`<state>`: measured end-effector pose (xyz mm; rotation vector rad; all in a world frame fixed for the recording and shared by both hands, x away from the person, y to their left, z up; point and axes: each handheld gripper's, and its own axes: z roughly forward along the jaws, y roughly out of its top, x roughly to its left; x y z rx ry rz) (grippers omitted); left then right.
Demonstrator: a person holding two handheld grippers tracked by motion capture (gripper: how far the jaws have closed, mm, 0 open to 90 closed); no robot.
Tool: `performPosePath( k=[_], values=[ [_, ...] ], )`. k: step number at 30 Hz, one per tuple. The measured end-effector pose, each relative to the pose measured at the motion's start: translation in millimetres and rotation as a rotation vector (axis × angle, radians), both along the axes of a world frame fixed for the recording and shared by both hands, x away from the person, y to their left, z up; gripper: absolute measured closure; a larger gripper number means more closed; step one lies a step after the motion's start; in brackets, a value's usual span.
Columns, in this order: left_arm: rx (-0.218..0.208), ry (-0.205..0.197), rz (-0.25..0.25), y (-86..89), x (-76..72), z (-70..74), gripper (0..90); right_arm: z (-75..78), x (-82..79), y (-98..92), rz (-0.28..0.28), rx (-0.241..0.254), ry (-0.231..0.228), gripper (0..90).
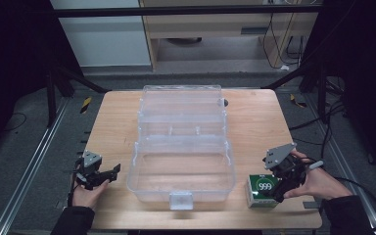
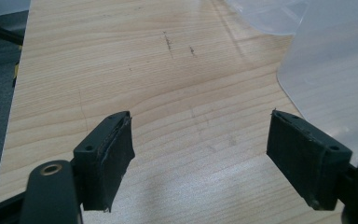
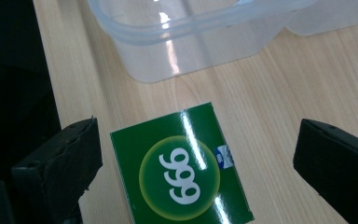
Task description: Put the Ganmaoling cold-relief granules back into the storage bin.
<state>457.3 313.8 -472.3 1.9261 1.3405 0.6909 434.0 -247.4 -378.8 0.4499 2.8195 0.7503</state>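
A clear plastic storage box (image 1: 181,169) stands open in the middle of the wooden table (image 1: 254,117), its lid tilted back. A green carton marked 999 (image 1: 262,190) lies near the table's front right corner. My right gripper (image 1: 285,183) hovers just over it, jaws wide open and straddling the carton (image 3: 182,170) without touching it. The box's wall (image 3: 191,44) lies just beyond. My left gripper (image 1: 108,175) rests low at the front left, open, with bare wood between its jaws (image 2: 200,154). The box's side (image 2: 335,79) shows at its right.
Metal rails run along both sides of the table on the floor. A dark frame, cables and a wooden cabinet (image 1: 225,24) stand beyond the far edge. The table's left side (image 1: 112,127) is bare wood.
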Motion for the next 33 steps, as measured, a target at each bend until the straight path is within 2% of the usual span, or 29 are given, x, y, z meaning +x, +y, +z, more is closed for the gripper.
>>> performPosePath(
  k=[6, 8, 23, 33],
  values=[
    [0.003, 0.002, -0.004, -0.3, 0.0, -0.2, 21.7, -3.5, -0.9, -0.4, 0.019, -0.027, 0.001, 0.8],
    [0.004, 0.003, -0.005, -0.6, 0.1, -0.3, 21.7, -5.5, -1.5, 0.8, 0.034, -0.049, 0.009, 0.9],
    [0.014, 0.009, -0.006, -0.8, 0.4, -1.0, 21.9, -19.9, -2.5, 6.8, 0.085, -0.118, 0.041, 0.6],
    [0.029, 0.013, -0.009, -1.6, 1.0, -2.2, 22.1, -33.2, 0.3, 6.7, 0.093, -0.132, 0.055, 0.5]
  ],
)
